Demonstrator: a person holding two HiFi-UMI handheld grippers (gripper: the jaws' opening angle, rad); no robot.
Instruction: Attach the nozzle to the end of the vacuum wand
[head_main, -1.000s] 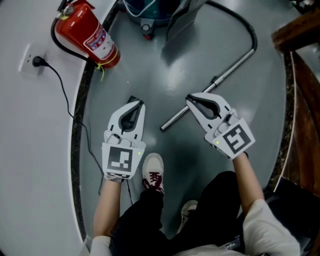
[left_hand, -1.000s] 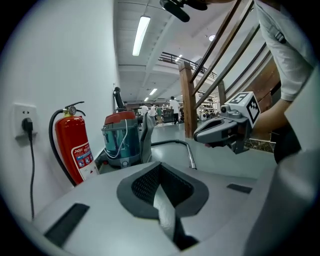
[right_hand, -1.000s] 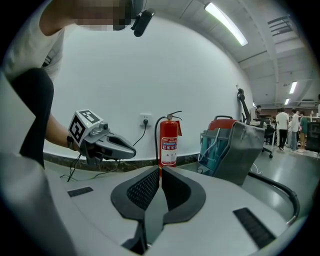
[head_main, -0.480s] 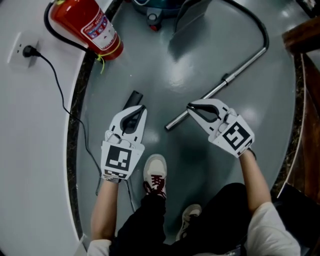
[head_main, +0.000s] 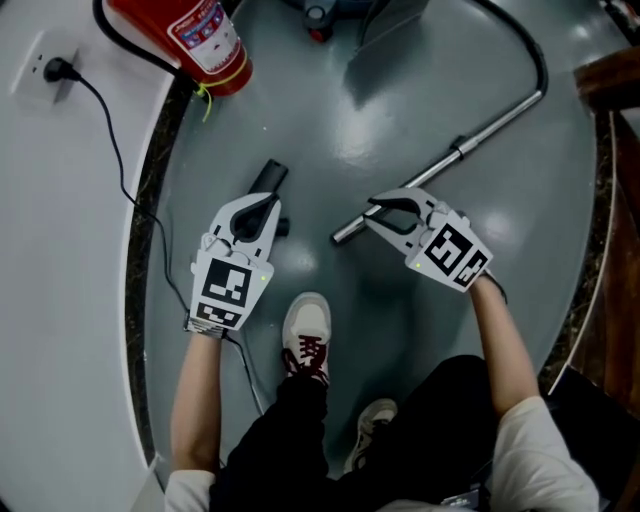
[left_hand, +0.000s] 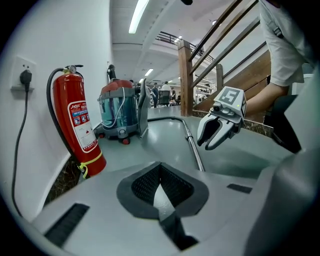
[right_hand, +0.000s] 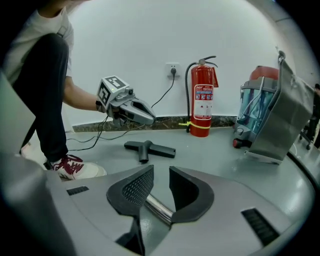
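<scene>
My left claw (head_main: 262, 207) is shut with nothing in it. Its tip is just by the black nozzle (head_main: 268, 178), which lies on the floor (head_main: 330, 110) near the edge by the white wall. My right claw (head_main: 378, 213) has just been opening. Its jaws stand apart, with the free end of the shiny wand (head_main: 480, 135) between them, not squeezed. The wand lies flat on the floor.
</scene>
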